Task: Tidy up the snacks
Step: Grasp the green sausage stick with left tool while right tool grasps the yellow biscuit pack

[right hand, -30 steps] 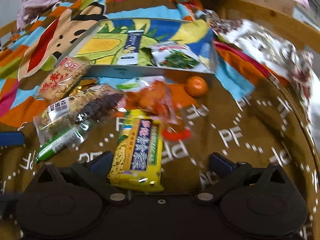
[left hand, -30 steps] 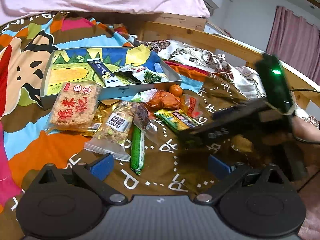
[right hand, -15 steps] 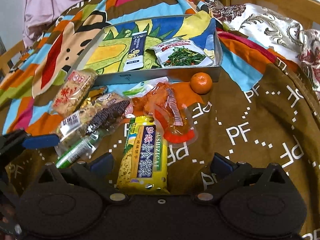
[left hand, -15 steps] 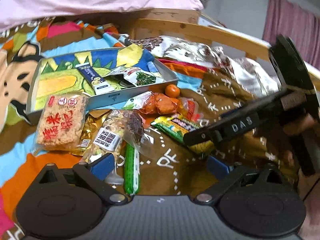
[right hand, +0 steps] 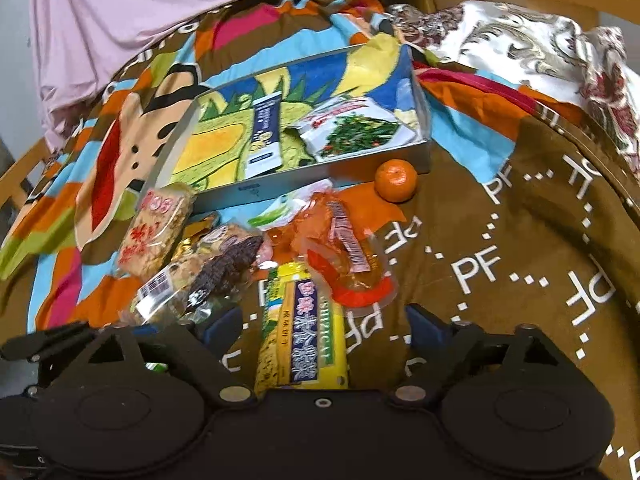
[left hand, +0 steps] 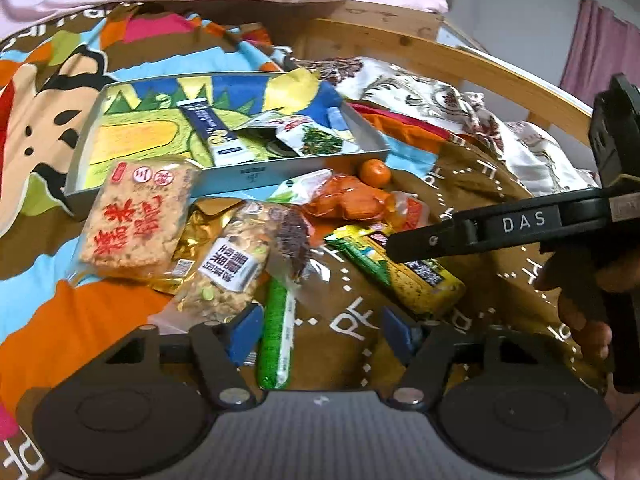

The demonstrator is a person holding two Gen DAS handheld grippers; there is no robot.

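Note:
Snacks lie heaped on a colourful bedspread in front of a grey box [left hand: 280, 168] that holds a blue sachet [left hand: 212, 132] and a green-leaf packet [left hand: 316, 136]. My left gripper [left hand: 320, 330] is low over a green stick snack [left hand: 276, 332]. Its jaws are closing with the stick between them, near the left pad, and no pad presses on it. My right gripper [right hand: 323, 327] straddles a yellow packet [right hand: 304, 328]. Its jaws are closing too, with gaps on both sides. The right gripper's finger [left hand: 440, 236] crosses the yellow packet [left hand: 416, 280] in the left wrist view.
A rice-cracker pack [left hand: 136, 216], a nut bar [left hand: 228, 268], an orange pouch [left hand: 352, 200] and a mandarin [left hand: 374, 172] crowd the box front. A wooden bed rail [left hand: 440, 60] and floral cloth [left hand: 420, 92] lie behind. A hand [left hand: 580, 292] holds the right gripper.
Both grippers' jaws have narrowed. The left gripper has moved in over the green stick. The right gripper has rolled, so the box now looks tilted in its view.

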